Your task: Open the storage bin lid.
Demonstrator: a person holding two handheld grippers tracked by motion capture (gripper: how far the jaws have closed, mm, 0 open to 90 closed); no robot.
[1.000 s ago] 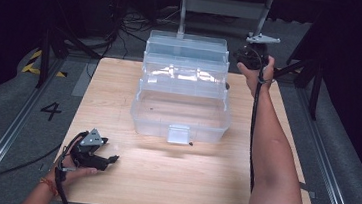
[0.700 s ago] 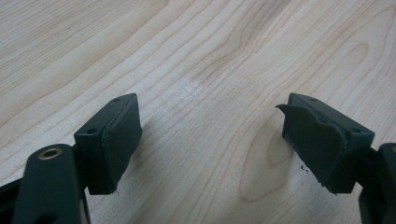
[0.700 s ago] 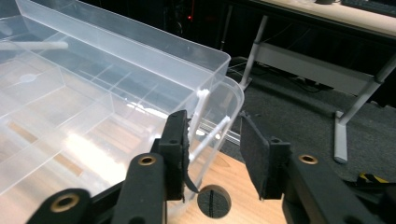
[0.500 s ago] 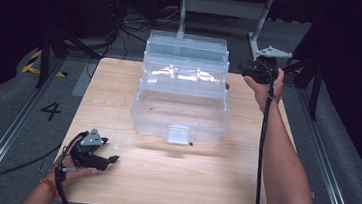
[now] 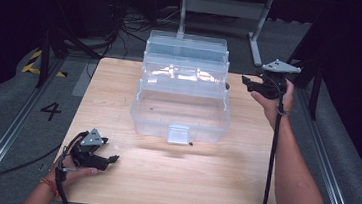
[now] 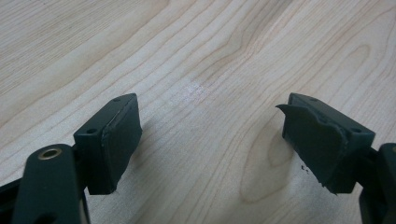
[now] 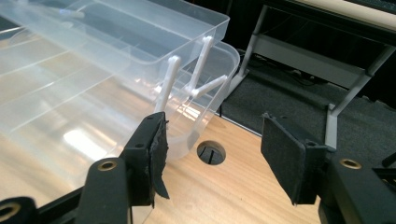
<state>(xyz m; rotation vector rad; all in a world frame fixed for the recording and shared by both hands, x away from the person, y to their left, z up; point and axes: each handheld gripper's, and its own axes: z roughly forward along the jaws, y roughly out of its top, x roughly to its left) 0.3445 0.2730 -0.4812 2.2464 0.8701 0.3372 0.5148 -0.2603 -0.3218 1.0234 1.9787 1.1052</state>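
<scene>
A small dark speck (image 5: 191,144) beside the box's (image 5: 180,113) front latch is too small to identify, and the picture's edge crops the box (image 7: 70,93) in the right gripper view.

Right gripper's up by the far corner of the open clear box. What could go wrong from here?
1. The right gripper is open beside the clear tiered box; its thin white hinge arms might snag or bend.
2. The box looks light, so a push may slide it.
3. The left gripper rests far away, so it cannot brace the box.

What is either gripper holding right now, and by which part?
Nothing. The left gripper is open over bare table; the right gripper is open beside the clear tiered box, not touching it.
</scene>
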